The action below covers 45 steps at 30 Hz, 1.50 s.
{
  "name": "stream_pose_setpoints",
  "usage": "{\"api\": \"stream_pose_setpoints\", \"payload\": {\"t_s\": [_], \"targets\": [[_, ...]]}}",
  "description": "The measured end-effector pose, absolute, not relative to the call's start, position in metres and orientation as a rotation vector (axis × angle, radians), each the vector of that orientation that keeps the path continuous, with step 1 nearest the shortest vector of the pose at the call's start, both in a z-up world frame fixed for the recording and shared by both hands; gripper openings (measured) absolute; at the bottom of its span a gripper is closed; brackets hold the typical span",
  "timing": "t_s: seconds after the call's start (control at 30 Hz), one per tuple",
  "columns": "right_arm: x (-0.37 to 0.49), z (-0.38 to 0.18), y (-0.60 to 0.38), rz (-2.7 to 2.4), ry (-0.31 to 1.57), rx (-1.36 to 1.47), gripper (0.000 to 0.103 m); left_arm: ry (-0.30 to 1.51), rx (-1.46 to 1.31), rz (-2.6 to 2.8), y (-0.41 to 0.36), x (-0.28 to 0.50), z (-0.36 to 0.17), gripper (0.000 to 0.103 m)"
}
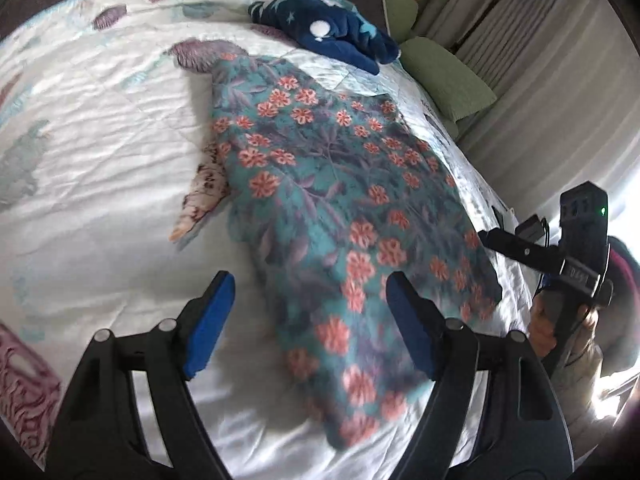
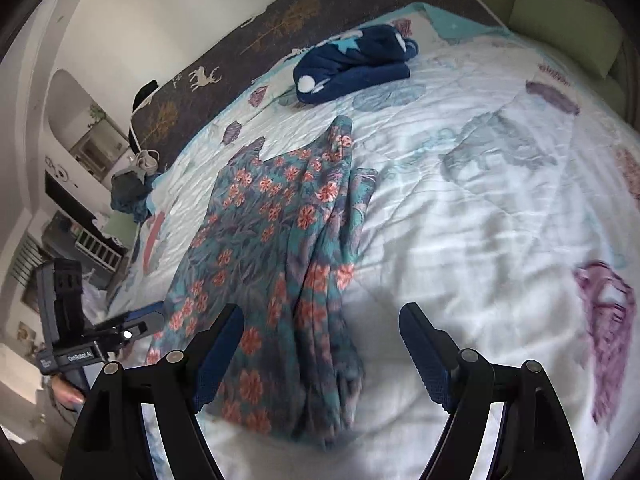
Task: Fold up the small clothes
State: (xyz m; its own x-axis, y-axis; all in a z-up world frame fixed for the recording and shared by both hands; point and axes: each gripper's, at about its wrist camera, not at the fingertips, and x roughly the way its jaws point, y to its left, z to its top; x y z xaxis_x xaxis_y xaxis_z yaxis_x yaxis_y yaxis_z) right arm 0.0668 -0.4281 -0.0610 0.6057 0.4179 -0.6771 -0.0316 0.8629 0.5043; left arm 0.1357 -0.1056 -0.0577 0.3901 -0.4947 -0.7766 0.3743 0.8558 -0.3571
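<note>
A bed covered by a white quilt with faded purple and teal prints (image 2: 460,240) fills both views. On it lies a teal garment with coral flowers (image 1: 340,208), spread lengthwise and partly folded along one side. The left gripper (image 1: 310,320) hovers over its near end, fingers spread and empty; the right gripper (image 2: 322,356) likewise. A bundled navy fleece with pale stars (image 2: 352,62) sits at the far end.

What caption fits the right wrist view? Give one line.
Open right gripper hovers over a floral garment on the quilt, navy garment beyond.
</note>
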Motion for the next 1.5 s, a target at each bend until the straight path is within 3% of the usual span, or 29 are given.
{"api": "stream_pose_setpoints", "payload": {"t_s": [1.17,1.27,1.37,1.43,1.47,1.5], "targets": [[0.182,-0.08,-0.409,0.484,0.886,0.39,0.08,0.98,-0.117,-0.726,-0.131,0.232,-0.076,0.084],[0.194,-0.082,-0.411,0.495,0.893,0.417,0.071,0.969,-0.134,-0.744,-0.132,0.24,-0.077,0.084],[0.198,-0.085,-0.415,0.482,0.893,0.433,0.051,0.961,-0.166,-0.759,-0.13,0.246,-0.078,0.081],[0.2,-0.088,-0.422,0.475,0.893,0.479,0.031,0.956,-0.184,-0.75,-0.126,0.248,-0.079,0.071],[0.2,-0.09,-0.426,0.485,0.891,0.512,0.027,0.954,-0.192,-0.738,-0.124,0.249,-0.079,0.068],[0.2,-0.092,-0.428,0.497,0.888,0.539,0.022,0.952,-0.189,-0.716,-0.122,0.249,-0.079,0.057]]}}
